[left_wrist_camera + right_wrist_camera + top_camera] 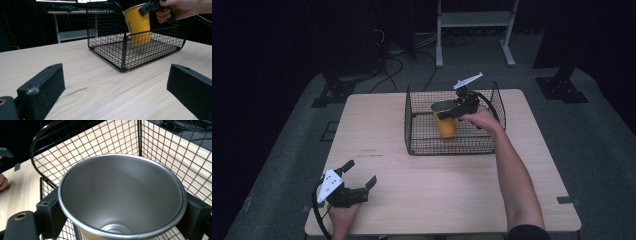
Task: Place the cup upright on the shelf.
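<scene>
Right tongs (451, 113) clamp the yellow cup (445, 125) at its rim inside the wire basket (412, 131), center frame; it could slip out or snag. Left tongs (360, 173) spread apart, lower left.

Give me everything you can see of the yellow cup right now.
The yellow cup is tapered, with a yellow outside, a grey metal-looking inside and a rolled rim, and it is empty. It stands slightly tilted inside the black wire basket. The right gripper clamps it near the rim, fingers on opposite sides. Whether its base touches the basket floor is unclear.
</scene>
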A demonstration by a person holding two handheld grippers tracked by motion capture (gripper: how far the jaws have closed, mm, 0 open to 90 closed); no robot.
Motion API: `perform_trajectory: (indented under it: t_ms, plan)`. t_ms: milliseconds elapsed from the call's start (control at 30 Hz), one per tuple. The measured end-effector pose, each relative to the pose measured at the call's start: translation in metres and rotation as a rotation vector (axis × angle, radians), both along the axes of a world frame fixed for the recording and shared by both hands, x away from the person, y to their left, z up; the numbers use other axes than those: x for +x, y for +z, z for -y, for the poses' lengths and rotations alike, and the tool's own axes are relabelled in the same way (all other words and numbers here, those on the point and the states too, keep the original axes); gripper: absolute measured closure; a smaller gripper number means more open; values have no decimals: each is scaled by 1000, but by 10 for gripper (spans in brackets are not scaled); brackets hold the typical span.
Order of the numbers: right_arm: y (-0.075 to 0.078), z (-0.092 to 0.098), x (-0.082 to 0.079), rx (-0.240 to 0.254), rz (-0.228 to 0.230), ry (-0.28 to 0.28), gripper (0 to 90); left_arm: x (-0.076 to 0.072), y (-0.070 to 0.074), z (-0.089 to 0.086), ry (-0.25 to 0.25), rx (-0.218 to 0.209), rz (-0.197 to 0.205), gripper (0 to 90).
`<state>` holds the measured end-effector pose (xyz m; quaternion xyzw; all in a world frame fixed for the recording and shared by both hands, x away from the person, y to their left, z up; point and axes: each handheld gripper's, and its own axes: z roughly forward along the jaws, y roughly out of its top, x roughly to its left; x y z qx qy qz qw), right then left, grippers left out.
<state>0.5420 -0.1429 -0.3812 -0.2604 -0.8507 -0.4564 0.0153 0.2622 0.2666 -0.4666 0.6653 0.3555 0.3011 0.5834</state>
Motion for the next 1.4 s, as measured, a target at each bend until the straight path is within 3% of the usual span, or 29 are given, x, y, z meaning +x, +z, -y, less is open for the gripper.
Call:
perform_trajectory:
  t_ms: [200, 400, 700, 1400]
  plan:
    - [-6, -4, 1, -40, 5, -2, 120, 0, 0, 0, 0, 0, 0, 8]
    - [-10, -6, 3, -43, 20, -18, 120, 0, 0, -1, 1, -3, 0, 8]
    - [-18, -10, 2, -112, 35, -10, 117, 0, 0, -1, 1, -6, 2, 8]
    - [-17, -7, -11, -144, 69, 22, 108, 0, 0, 0, 0, 2, 0, 8]
